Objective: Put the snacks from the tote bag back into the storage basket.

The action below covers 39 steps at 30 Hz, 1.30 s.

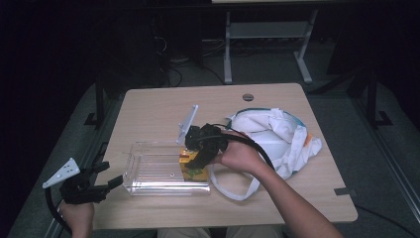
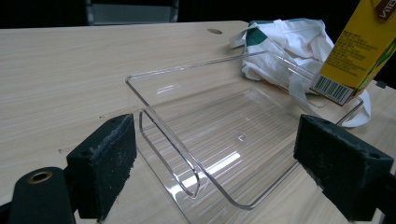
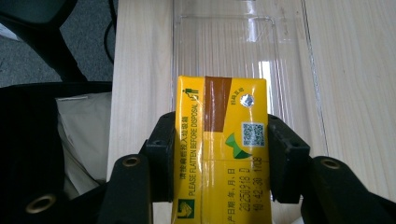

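The right gripper [image 3: 219,163] clamps the carton [image 3: 219,154] over the tray's [image 1: 148,171] right end, unreleased; the left gripper [image 1: 99,181] gapes empty off the table's [image 1: 163,106] left edge.

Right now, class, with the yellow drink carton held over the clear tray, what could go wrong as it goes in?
1. The right claw grips the carton by its narrow sides, and squeezing might dent it.
2. The carton hangs at the tray's right end; it may catch the wall.
3. The left claw is open and off the tray, so the tray might slide.
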{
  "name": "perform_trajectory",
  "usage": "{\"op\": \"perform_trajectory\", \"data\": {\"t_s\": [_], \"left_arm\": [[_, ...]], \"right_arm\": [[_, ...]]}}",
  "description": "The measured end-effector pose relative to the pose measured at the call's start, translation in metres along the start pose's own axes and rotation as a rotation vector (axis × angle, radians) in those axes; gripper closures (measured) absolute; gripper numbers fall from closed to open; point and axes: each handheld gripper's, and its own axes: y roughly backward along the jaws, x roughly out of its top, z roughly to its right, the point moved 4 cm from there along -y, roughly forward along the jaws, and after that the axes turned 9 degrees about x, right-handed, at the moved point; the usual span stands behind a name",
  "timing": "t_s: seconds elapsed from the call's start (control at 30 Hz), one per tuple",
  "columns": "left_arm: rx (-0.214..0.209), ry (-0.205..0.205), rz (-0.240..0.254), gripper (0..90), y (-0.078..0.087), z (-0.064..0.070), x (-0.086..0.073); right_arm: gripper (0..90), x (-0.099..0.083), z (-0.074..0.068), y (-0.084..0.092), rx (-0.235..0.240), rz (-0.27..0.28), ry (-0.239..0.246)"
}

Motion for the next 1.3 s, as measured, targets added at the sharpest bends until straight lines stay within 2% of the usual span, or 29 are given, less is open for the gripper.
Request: {"op": "perform_trajectory", "data": {"t_s": [1.3], "left_arm": [[0.000,-0.006,-0.004,12.8,0.000,-0.001,0.000]], "right_arm": [[51.6,-0.012,0.000,-0.022,0.008,-0.027,-0.010]]}}
